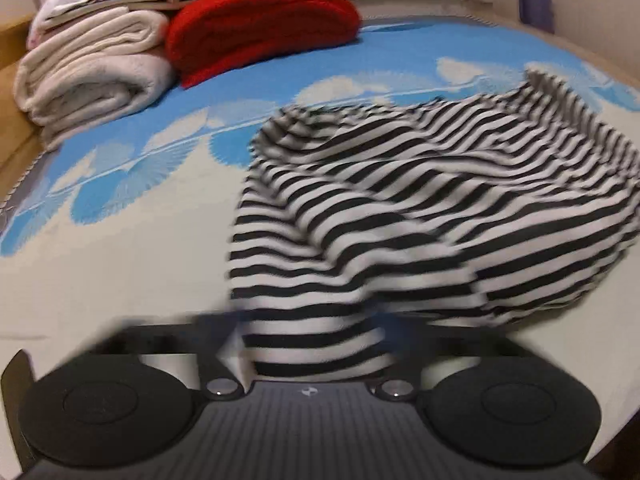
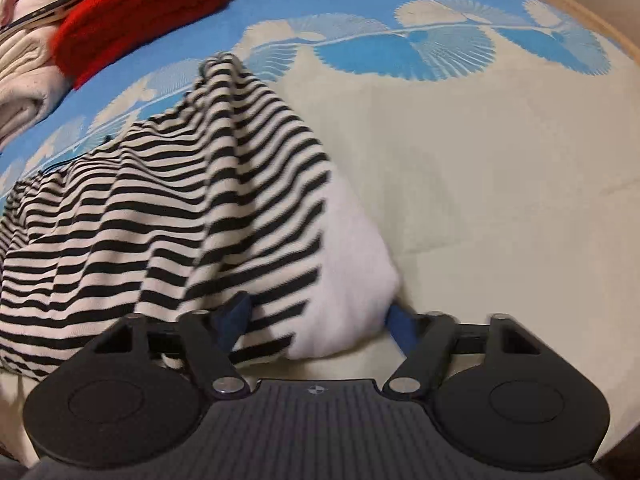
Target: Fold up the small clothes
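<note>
A black-and-white striped garment [image 1: 420, 208] is lying bunched on a cream and blue patterned cover [image 1: 120, 272], rising in soft ridges with its stripes bending around each fold. The left gripper [image 1: 312, 344] is pinching a gathered tuck of the striped cloth, jaws drawn narrow around it, the fabric filling the gap and spreading ahead of the jaws and off to their right; the fingers themselves are blurring. The right gripper [image 2: 316, 320] is closing on another edge of the same garment, blue fingertips [image 2: 236, 316] showing either side of the cloth, jaws standing at a middling width with a plain white panel [image 2: 352, 272] and a striped layer packed between them. From there the stripes are running ahead of the jaws and off to their left. Well beyond the jaws, a folded red knit [image 1: 260, 28] and cream towels [image 1: 92, 72] are sitting stacked.
</note>
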`<action>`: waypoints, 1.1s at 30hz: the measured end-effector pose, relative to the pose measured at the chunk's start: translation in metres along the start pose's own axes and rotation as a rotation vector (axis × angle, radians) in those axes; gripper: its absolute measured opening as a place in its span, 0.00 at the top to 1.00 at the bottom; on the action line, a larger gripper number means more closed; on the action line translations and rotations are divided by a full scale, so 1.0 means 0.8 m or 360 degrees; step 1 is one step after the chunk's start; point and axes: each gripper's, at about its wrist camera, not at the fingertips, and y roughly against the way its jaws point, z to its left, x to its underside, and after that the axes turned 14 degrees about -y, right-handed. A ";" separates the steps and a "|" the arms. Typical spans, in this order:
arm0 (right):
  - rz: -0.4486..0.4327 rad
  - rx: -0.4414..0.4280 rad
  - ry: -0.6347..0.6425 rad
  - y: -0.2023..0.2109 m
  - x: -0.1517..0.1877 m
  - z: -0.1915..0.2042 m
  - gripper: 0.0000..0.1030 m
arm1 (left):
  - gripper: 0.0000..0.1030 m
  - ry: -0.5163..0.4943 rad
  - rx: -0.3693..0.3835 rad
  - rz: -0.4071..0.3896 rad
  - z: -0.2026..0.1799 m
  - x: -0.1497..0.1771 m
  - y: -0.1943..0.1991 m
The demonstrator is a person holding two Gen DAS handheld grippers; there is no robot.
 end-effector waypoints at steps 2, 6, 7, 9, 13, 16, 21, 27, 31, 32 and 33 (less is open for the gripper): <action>-0.0042 0.0042 0.0062 0.003 -0.004 0.006 0.85 | 0.91 -0.0025 -0.0011 -0.0020 -0.006 -0.001 0.007; -0.0165 0.0031 0.0059 0.026 -0.015 -0.001 0.88 | 0.98 -0.0064 -0.0052 -0.0065 0.005 0.009 0.028; -0.0189 0.0045 0.0041 0.028 -0.020 -0.009 0.88 | 0.98 -0.0061 -0.0089 -0.0037 0.012 0.014 0.027; -0.0146 0.0095 -0.0019 0.015 -0.027 -0.022 0.88 | 0.97 -0.0025 -0.0073 0.0050 0.029 0.029 0.013; -0.0105 0.0148 0.0029 -0.002 -0.022 -0.016 0.88 | 1.00 -0.0231 -0.0334 0.0197 0.025 0.045 -0.014; -0.0113 0.0146 -0.0021 0.002 -0.028 -0.012 0.87 | 0.98 -0.0113 -0.0347 0.0250 0.049 0.052 -0.020; -0.0100 0.0117 -0.0210 0.020 -0.030 -0.019 0.67 | 0.13 0.0227 -0.0188 0.0065 0.075 0.046 0.007; -0.0426 -0.0026 0.0015 0.073 -0.008 0.002 0.49 | 0.12 0.0170 -0.0177 0.0102 0.052 0.019 -0.011; -0.0250 -0.0145 0.0192 0.046 0.007 0.024 0.49 | 0.12 0.0107 -0.0227 0.0204 0.037 0.021 -0.029; -0.0195 -0.0109 0.0236 0.034 0.011 0.028 0.49 | 0.12 0.0103 -0.0240 0.0242 0.035 0.021 -0.036; -0.0151 -0.0017 0.0282 0.019 0.015 0.031 0.50 | 0.12 0.0104 -0.0248 0.0267 0.037 0.026 -0.040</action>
